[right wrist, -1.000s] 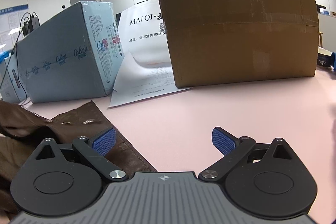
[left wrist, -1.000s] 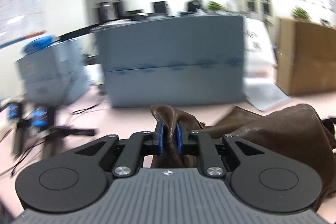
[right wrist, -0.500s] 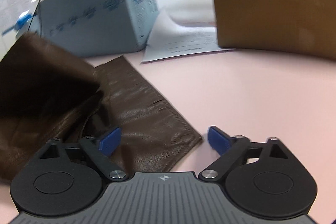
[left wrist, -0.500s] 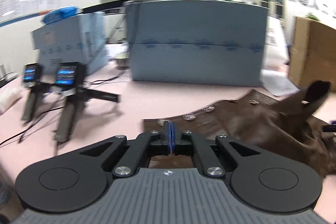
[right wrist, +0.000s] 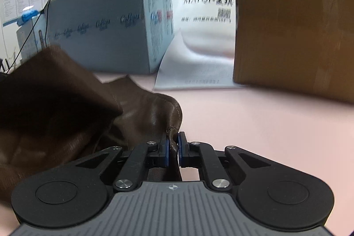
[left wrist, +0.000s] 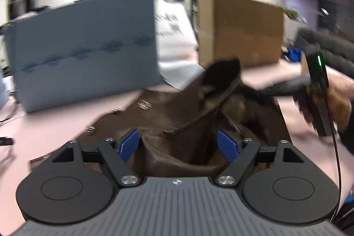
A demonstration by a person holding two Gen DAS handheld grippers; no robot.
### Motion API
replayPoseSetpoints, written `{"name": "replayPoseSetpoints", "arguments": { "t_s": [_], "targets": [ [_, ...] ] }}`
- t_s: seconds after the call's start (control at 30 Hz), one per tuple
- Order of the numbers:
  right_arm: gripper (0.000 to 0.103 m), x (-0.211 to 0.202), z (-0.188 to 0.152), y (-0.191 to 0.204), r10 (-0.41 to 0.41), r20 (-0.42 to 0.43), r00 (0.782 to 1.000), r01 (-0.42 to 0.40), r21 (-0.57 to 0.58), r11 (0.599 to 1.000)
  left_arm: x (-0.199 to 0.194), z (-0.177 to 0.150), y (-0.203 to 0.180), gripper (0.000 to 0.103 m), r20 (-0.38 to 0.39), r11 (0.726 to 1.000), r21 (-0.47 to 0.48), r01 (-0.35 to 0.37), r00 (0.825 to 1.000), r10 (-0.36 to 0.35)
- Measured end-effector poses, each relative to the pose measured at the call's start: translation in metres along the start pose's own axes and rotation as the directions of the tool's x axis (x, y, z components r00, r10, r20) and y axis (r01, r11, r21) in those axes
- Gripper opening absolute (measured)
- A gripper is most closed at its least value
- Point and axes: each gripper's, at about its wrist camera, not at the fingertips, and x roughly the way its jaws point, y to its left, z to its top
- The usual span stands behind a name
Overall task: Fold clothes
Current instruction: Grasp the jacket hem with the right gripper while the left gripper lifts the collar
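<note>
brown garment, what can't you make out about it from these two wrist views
- Brown garment, left wrist view: motion blur smears its raised flap and metal snaps; what kind of clothing it is cannot be told.
- Its near part, both views: hidden under the gripper bodies.
- Its left side, right wrist view: cut off by the frame edge, in dark shadow.
- Right gripper, left wrist view: blurred; only the right wrist view shows its grip on the garment edge.

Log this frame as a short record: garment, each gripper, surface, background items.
garment: brown leather garment, crumpled on the table
left gripper: open, jaws just opened, leather between them but not pinched
right gripper: shut on a garment edge, jaws just closed
surface: pink table
background: blue-grey box, white bag, cardboard box
</note>
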Motion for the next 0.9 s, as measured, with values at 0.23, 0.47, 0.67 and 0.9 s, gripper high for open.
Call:
{"name": "replayPoseSetpoints", "arguments": {
  "t_s": [0.23, 0.47, 0.67, 0.9],
  "targets": [
    [0.006, 0.029, 0.048, -0.014, -0.179, 0.126, 0.976, 0.180, 0.002, 0.984, 0.053, -0.014, -0.004, 0.014, -0.167, 0.999, -0.042, 0.013, 0.986, -0.020],
    [0.006, 0.084, 0.043, -0.085, -0.411, 0.043, 0.911, 0.404, 0.110, 0.908, 0.065, -0.022, -0.001, 0.014, -0.186, 0.997, -0.072, -0.011, 0.983, -0.003],
    [0.006, 0.104, 0.030, -0.150, -0.363, -0.108, 0.926, 0.378, 0.325, 0.867, 0.064, -0.022, -0.008, 0.014, -0.181, 0.997, -0.062, -0.040, 0.983, 0.028],
    [0.053, 0.060, 0.039, -0.114, -0.271, 0.079, 0.959, 0.260, 0.125, 0.958, 0.061, -0.027, -0.010, 0.014, -0.141, 0.996, -0.070, -0.063, 0.989, 0.053]
  ]
}}
